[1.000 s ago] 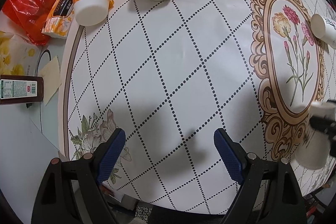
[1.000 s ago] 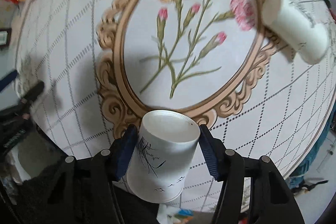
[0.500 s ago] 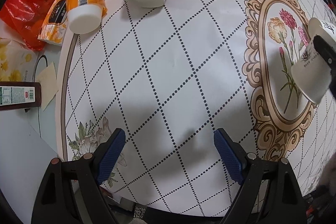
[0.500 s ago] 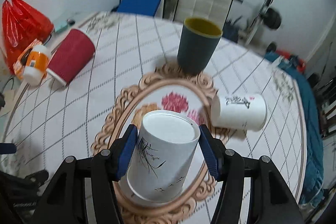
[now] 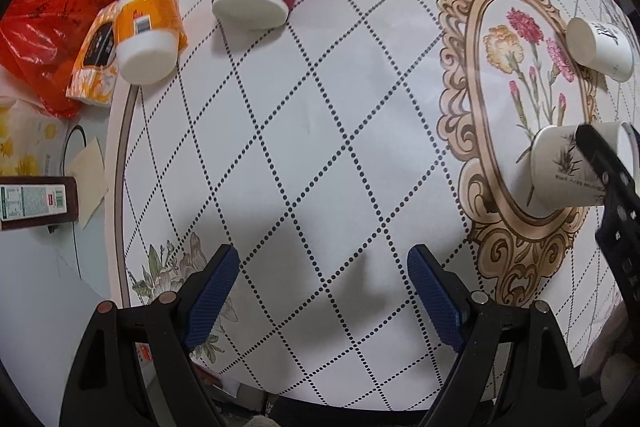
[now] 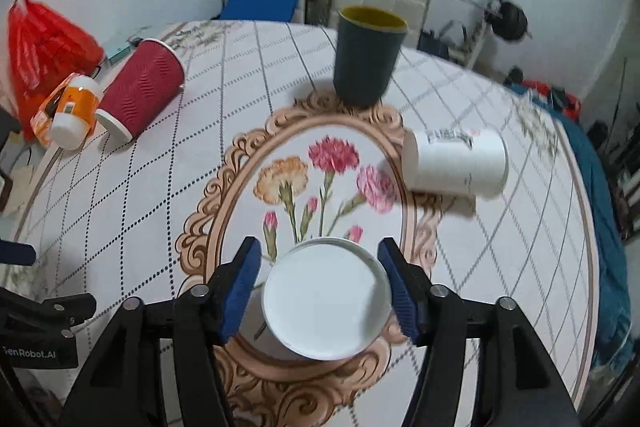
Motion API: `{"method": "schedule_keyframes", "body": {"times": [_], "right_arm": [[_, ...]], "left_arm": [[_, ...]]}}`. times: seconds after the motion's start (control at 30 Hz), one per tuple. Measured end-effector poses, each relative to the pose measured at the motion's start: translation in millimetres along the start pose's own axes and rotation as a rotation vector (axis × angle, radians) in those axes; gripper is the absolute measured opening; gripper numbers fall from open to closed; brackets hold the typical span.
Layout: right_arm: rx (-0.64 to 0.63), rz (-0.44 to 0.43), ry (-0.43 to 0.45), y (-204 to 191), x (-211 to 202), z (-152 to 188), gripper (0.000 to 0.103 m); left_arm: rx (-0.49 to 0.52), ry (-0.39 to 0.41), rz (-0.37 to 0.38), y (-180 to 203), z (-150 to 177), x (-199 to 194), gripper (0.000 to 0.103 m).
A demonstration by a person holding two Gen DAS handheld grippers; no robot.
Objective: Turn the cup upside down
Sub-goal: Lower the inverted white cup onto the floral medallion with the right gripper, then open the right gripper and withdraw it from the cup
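In my left wrist view, the left gripper (image 5: 323, 291) is hanging wide open and empty over the table (image 5: 304, 115). The white cup (image 5: 568, 167), airborne half a second ago, is now standing at right on the floral oval, partly hidden by the right gripper (image 5: 608, 183).

In my right wrist view, the pads (image 6: 245, 283) are sitting apart beside the cup's flat base at lower centre; I cannot tell whether they are touching it.

- left wrist view looks steeply down on the surface (image 5: 320, 131) from close above its near-left edge.
- right wrist view looks lower, across to the far wall.
- both share the flower medallion (image 5: 528, 99) (image 6: 320, 179).
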State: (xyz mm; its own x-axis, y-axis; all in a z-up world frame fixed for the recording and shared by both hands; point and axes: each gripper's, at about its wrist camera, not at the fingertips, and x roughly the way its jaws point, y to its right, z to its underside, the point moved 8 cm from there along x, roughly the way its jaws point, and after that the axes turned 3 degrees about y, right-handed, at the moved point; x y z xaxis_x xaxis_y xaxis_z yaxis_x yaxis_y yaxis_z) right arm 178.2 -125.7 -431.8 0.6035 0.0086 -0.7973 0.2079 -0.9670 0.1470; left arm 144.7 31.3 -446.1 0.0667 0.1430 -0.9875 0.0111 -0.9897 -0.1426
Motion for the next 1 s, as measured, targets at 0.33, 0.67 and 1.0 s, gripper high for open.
{"method": "schedule_keyframes", "body": {"times": [0.33, 0.67, 1.0], "right_arm": [[0.314, 0.068, -0.209, 48, -61, 30, 0.097], [0.331, 0.163, -0.185, 65, -130, 54, 0.097], [0.333, 0.131, -0.094, 79, -203, 53, 0.097]], "left_arm": [[0.115, 0.130, 0.067, 25, -5, -64, 0.088], [0.156, 0.222, 0.120, 49, 9, -110, 0.099], [0.132, 0.356, 0.101, 46, 39, -185, 0.099]]}}
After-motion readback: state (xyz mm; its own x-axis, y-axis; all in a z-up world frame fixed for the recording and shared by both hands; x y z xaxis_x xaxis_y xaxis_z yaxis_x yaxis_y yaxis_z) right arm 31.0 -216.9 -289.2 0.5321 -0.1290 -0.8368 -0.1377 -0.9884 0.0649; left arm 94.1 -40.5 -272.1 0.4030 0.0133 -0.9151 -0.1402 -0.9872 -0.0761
